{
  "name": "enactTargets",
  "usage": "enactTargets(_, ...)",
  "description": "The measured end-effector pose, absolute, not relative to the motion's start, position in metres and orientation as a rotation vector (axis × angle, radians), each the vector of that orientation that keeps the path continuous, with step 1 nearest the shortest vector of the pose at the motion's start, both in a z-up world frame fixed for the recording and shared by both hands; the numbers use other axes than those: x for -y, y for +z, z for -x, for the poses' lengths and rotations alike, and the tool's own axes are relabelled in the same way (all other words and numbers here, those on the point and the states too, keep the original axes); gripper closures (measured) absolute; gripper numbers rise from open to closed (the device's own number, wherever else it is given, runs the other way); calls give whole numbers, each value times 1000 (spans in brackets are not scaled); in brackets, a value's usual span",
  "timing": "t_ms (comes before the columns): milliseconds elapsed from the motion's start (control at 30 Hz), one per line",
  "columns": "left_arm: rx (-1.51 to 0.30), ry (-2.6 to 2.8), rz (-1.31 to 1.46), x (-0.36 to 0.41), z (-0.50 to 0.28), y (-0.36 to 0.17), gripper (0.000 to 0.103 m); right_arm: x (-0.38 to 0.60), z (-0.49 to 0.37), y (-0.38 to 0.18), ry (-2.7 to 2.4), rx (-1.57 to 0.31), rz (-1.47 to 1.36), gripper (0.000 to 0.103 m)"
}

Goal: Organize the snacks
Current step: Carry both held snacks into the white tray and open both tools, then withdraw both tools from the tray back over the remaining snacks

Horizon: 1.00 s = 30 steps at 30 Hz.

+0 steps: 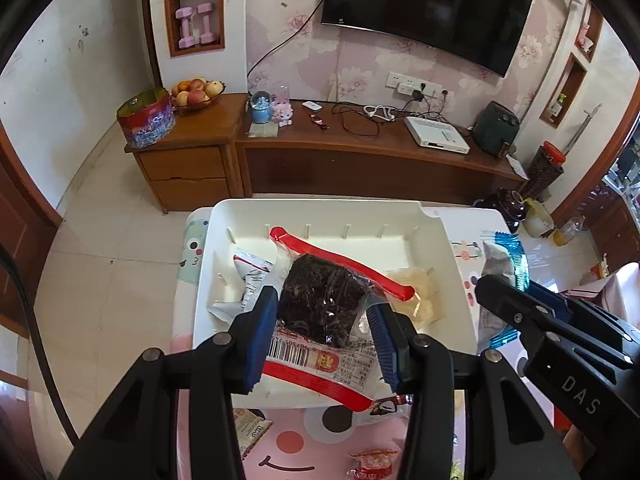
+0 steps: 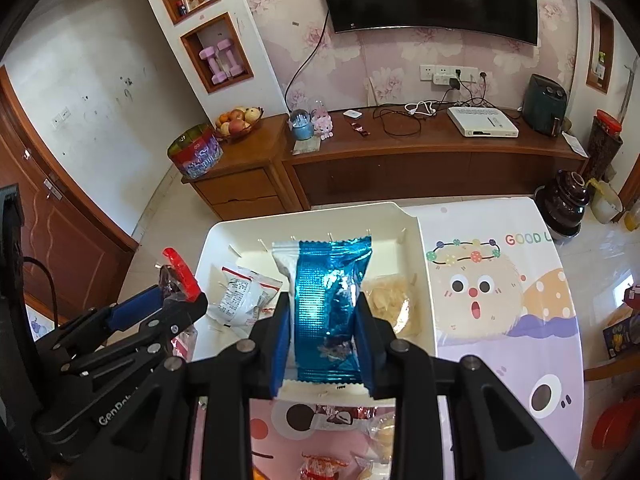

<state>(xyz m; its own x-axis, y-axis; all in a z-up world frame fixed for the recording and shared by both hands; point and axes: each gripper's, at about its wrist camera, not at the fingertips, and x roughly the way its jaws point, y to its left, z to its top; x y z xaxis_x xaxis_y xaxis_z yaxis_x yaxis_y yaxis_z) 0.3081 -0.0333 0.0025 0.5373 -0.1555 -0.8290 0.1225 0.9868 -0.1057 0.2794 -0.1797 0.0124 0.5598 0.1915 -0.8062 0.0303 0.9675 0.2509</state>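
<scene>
While both grippers hang over the white tray (image 1: 440,236) on the cartoon-printed worktop (image 2: 500,320), each one carries a snack. The left gripper (image 1: 324,320) has its fingers (image 1: 260,332) closed on a clear packet with red edges (image 1: 320,308), dark dried contents showing through the film and a barcode at its near end; the packet is held above the tray's near half. The right gripper (image 2: 324,332) has its fingers (image 2: 282,340) clamped tight on a blue foil packet (image 2: 328,300) with white ends, which stands lengthwise between them over the middle of the tray. Inside the tray lie a white packet with a red stripe (image 2: 244,296) toward the left and a pale bag of crisps (image 2: 390,304) toward the right, both flat on the tray floor. More wrapped snacks (image 2: 320,468) sit on the worktop in front of the tray, nearest the cameras. Behind the worktop stand a wooden cabinet (image 1: 360,160) with a fruit bowl (image 1: 196,94), and a dark television (image 1: 428,8) on the wall.
</scene>
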Motion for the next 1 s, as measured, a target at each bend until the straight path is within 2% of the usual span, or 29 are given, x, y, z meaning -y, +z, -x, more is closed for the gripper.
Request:
enactTargets(67, -994, -141, 33, 31, -310, 0, 55, 178, -282, 10, 98, -982, -242, 72)
enactTargets(100, -992, -125, 31, 30, -311, -1, 50, 177, -284, 8, 104, -990, -244, 71)
enactTargets(133, -994, -115, 25, 30, -311, -1, 36, 178, -286, 6, 109, -997, -251, 68)
enactTargets(200, -982, -90, 16, 29, -310, -1, 21, 178, -287, 4, 107, -1001, -254, 60)
enactTargets(300, -956, -57, 3, 25, -309, 2, 13, 181, -285, 3, 106, -990, -266, 53)
enactTargets(1000, -932, -51, -6, 28, -285, 17, 13, 186, -260, 24, 107, -973, -251, 51)
